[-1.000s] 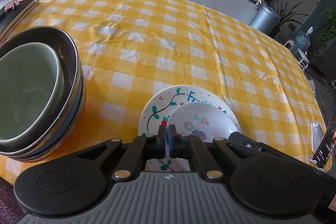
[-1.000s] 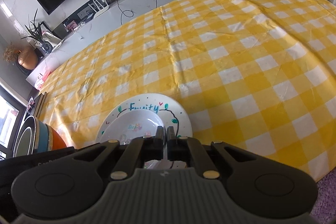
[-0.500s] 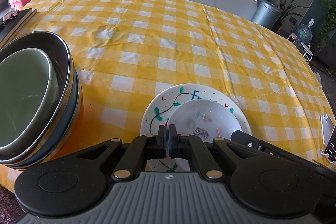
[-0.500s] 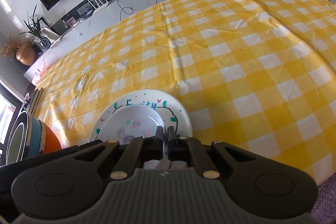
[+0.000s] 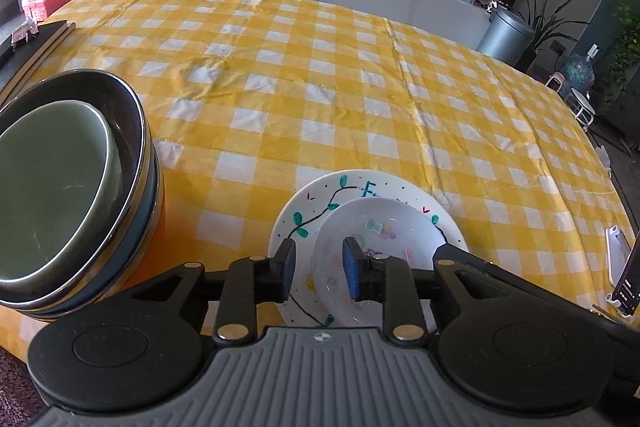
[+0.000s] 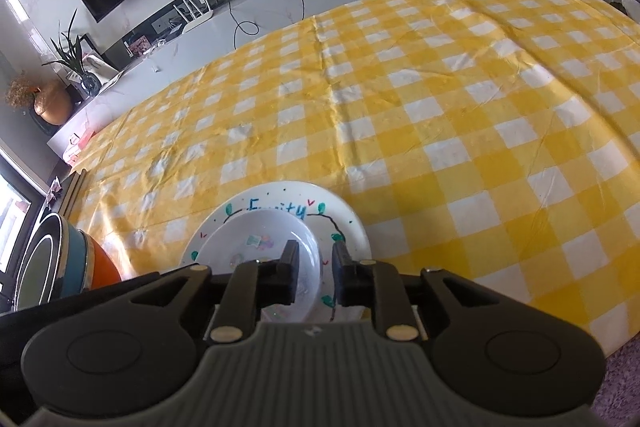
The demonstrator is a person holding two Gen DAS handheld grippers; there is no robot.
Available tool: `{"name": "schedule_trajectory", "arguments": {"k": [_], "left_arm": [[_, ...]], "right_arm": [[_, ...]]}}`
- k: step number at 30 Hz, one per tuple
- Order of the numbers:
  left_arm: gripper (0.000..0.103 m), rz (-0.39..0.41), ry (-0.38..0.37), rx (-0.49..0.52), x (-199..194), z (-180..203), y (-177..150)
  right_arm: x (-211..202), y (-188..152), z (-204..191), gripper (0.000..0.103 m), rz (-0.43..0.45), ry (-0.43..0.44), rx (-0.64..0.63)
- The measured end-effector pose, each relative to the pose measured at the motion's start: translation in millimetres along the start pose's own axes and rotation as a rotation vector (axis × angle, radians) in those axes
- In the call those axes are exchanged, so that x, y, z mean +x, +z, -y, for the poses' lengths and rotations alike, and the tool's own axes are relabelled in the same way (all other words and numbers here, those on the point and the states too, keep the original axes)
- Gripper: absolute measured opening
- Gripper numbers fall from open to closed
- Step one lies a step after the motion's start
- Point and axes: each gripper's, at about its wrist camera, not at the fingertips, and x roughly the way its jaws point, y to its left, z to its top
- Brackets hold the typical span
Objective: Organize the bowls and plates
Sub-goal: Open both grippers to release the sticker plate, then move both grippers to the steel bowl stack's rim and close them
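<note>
A small white dish (image 5: pixel 376 239) with pastel stickers lies on a larger white plate (image 5: pixel 308 211) painted with green leaves and blue lettering. My left gripper (image 5: pixel 319 263) straddles the dish's left rim; its jaws are opening and the pads stand clear of the rim. In the right wrist view the same dish (image 6: pixel 256 239) lies on the plate (image 6: pixel 344 223). My right gripper (image 6: pixel 315 267) straddles the dish's right rim, its jaws also opening and not pressing. Left of the plates stands a stack of bowls (image 5: pixel 132 115), a green bowl (image 5: pixel 52 187) nested on top.
The yellow checked tablecloth (image 5: pixel 360 87) covers the whole table; the plates sit near its front edge. Dark flat books (image 5: pixel 28 43) lie at the far left. A phone (image 5: pixel 628 279) stands at the right edge. A grey bin (image 5: pixel 506 35) stands beyond the table.
Both grippers were shut at the dish's near rim and now have their jaws parted. The dish stays on the large plate; neither hand has shifted.
</note>
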Motion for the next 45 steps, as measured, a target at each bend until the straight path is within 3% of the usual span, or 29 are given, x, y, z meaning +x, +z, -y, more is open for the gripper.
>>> {"name": "schedule_trajectory", "arguments": {"k": [3, 8, 16, 18, 19, 24, 32, 38, 45], "left_arm": [[0.040, 0.012, 0.008, 0.014, -8, 3, 3], [0.043, 0.029, 0.034, 0.042, -22, 3, 8], [0.043, 0.105, 0.068, 0.032, -56, -13, 16], [0.045, 0.134, 0.087, 0.043, -66, -17, 19], [0.046, 0.147, 0.099, 0.053, -72, -19, 21], [0.053, 0.180, 0.164, 0.083, -89, -33, 24], [0.070, 0.200, 0.207, -0.009, -106, -76, 29], [0.074, 0.211, 0.225, -0.094, -112, -110, 30], [0.074, 0.194, 0.205, -0.193, -109, -148, 26]], "right_arm": [[-6, 2, -4, 0.030, 0.027, -0.018, -0.024], [-17, 6, -14, 0.044, 0.065, -0.050, -0.069], [-36, 8, -37, 0.049, 0.119, -0.089, -0.126], [-42, 7, -43, 0.067, 0.132, -0.110, -0.126], [-45, 6, -47, 0.068, 0.151, -0.124, -0.121], [-52, 3, -67, 0.068, 0.163, -0.102, -0.150], [-51, -7, -106, 0.068, 0.112, -0.024, -0.191], [-41, -8, -132, 0.068, 0.031, 0.057, -0.171], [-24, -12, -161, 0.071, -0.037, 0.091, -0.186]]}}
